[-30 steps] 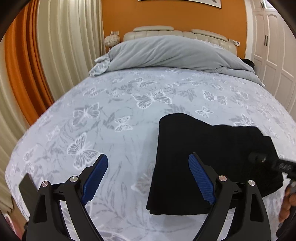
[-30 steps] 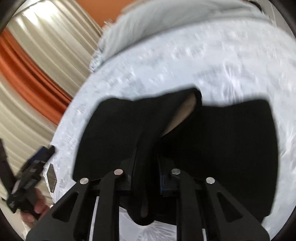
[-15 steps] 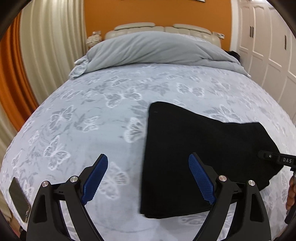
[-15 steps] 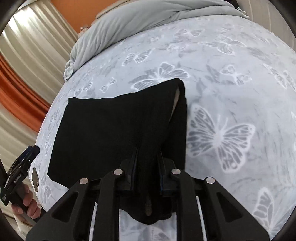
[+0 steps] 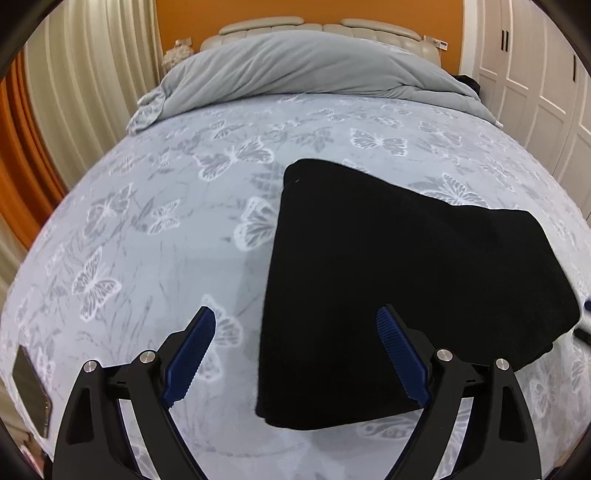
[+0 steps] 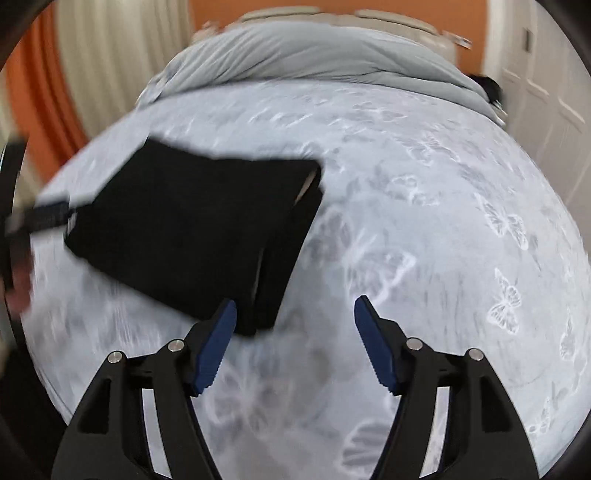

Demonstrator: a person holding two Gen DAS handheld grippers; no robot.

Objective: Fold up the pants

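Observation:
The black pants [image 5: 399, 280] lie folded into a flat rectangle on the butterfly-print bed sheet [image 5: 166, 229]. In the left wrist view my left gripper [image 5: 295, 354] is open above the fold's near left edge, holding nothing. In the right wrist view, which is blurred, the folded pants [image 6: 192, 229] lie to the left, with stacked layers showing at their right edge. My right gripper [image 6: 295, 339] is open and empty, with its left finger over the near right corner of the pants. The other gripper [image 6: 40, 218] shows at the left edge of that view.
A grey duvet [image 5: 295, 70] is bunched at the head of the bed below a padded headboard [image 5: 317, 27]. A dark phone [image 5: 31, 391] lies at the bed's near left edge. Curtains [image 5: 85, 96] hang on the left; white wardrobe doors [image 5: 535, 85] stand on the right.
My right gripper, shut on the pants' edge earlier, has opened, let go and pulled back to the right. The pants now lie flat. My left gripper stayed open and shifted slightly.

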